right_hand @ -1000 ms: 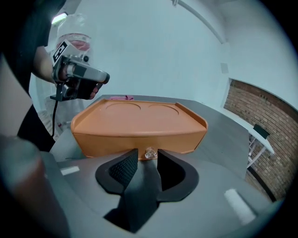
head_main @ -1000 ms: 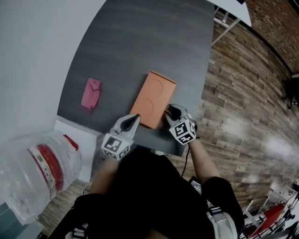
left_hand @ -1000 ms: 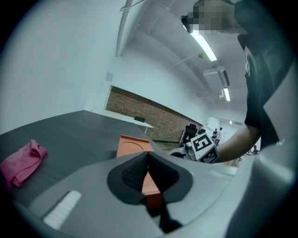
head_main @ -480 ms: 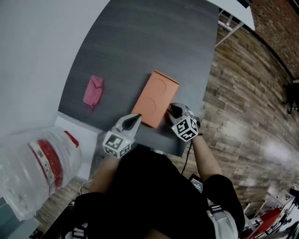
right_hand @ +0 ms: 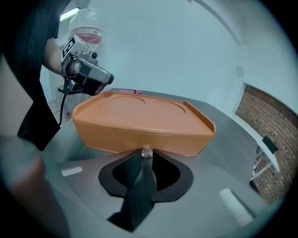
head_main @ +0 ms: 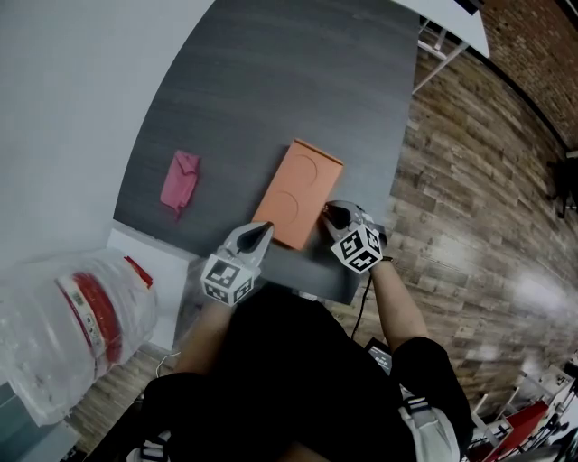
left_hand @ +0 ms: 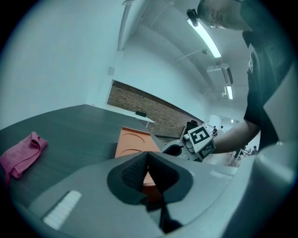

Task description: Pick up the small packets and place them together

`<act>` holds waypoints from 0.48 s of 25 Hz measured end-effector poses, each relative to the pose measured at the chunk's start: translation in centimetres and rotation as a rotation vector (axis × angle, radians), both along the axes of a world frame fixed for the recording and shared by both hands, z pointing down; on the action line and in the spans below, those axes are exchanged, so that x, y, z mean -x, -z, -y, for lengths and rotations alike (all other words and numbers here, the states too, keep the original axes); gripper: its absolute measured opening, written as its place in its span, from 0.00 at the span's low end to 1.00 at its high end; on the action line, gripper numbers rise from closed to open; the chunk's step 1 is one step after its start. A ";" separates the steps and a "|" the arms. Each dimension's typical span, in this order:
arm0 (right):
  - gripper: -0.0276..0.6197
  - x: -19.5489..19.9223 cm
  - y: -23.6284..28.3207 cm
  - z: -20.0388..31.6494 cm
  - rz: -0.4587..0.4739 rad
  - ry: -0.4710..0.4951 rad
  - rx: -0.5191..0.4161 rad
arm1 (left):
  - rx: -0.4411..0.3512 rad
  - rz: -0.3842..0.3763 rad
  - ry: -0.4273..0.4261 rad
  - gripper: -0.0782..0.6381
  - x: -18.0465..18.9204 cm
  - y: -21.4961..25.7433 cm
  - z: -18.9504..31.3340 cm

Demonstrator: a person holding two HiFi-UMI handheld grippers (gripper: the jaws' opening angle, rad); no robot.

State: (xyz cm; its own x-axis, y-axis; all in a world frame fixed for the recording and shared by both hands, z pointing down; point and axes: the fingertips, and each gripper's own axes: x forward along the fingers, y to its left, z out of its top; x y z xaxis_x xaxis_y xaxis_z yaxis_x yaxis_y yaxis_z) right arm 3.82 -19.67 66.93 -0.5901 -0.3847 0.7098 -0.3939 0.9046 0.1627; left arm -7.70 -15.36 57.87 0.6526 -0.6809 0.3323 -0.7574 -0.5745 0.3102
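A tiny clear-wrapped packet (right_hand: pixel 147 151) sits pinched at the tips of my right gripper (right_hand: pixel 147 157), whose jaws have just been closing on it. That gripper (head_main: pixel 328 213) is at the near right corner of an orange tray (head_main: pixel 299 191) on the dark grey table (head_main: pixel 271 81). In the right gripper view the tray's side wall (right_hand: pixel 139 132) stands just past the packet. My left gripper (head_main: pixel 267 226) is at the tray's near left corner, shut with nothing between its pads (left_hand: pixel 135 169). A pink cloth (head_main: pixel 178 180) lies to the left.
The table's near edge (head_main: pixel 343 291) runs just under both grippers, with wooden floor (head_main: pixel 470 207) to the right. A big clear water bottle with a red label (head_main: pixel 81 325) stands at the lower left. A white table (head_main: pixel 452 23) is at the far right.
The right gripper's marker cube has rolled slightly. Both grippers stay at the tray's near end; the head view has shifted a little.
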 end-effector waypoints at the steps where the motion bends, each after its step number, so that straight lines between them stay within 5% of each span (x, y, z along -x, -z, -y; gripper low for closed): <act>1: 0.15 -0.1 0.0 0.0 0.000 -0.003 -0.001 | 0.003 0.012 0.000 0.11 0.0 -0.2 0.0; 12: 0.15 -2.4 -0.2 -0.9 -0.005 -0.048 0.015 | 0.079 0.159 0.025 0.11 0.1 -2.8 0.2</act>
State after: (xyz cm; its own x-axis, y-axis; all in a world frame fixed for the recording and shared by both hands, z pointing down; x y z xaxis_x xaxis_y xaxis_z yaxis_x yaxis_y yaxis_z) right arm 6.17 -18.80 67.09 -0.5677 -0.4019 0.7185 -0.4366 0.8869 0.1511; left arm -7.82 -15.58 60.64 0.5705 -0.6642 0.4830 -0.8145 -0.5333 0.2286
